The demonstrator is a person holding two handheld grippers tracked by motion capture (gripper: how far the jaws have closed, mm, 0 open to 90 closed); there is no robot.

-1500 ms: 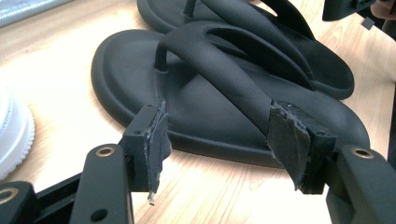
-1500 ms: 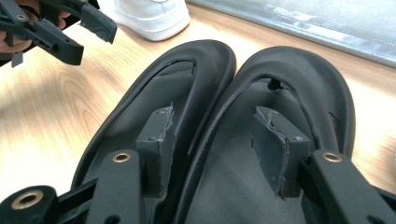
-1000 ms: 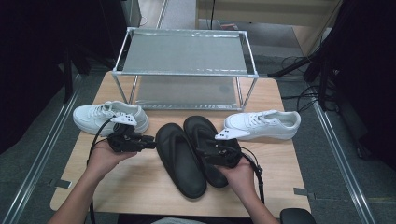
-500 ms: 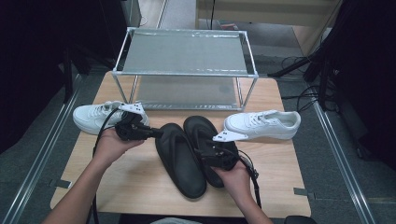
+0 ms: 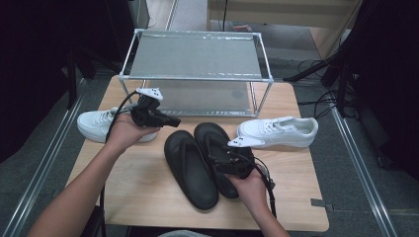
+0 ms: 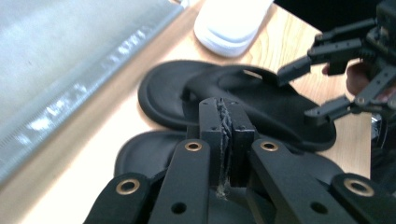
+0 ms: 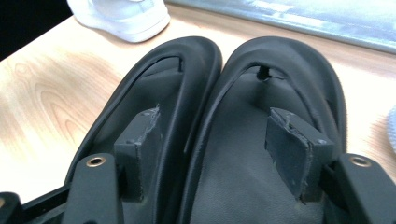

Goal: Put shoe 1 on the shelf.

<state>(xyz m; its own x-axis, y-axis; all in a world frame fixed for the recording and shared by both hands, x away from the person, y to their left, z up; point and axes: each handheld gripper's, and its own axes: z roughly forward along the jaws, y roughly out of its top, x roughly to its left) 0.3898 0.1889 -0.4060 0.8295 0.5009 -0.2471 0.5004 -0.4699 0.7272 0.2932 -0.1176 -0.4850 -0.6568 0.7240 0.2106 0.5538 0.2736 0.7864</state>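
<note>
Nearest the person, the right gripper is hovering low over the pair of black flip-flops, which are lying side by side, touching, at the middle of the near half of the wooden table. Its jaws have just been opening and are standing wide: in the right gripper view one pad is sitting over the left sandal and the other over the right sandal, nothing pinched between them. No brand or writing is readable on the soles.

Farther back and left, the left gripper is hanging above the table just beyond the sandals' toes, jaws pressed together on nothing.

Bare wood is lying open to the left and right of the sandals, with the near edge close behind their heels. A white sneaker is resting right of the sandals, another white sneaker at the left edge. The metal rack is standing along the far edge.
</note>
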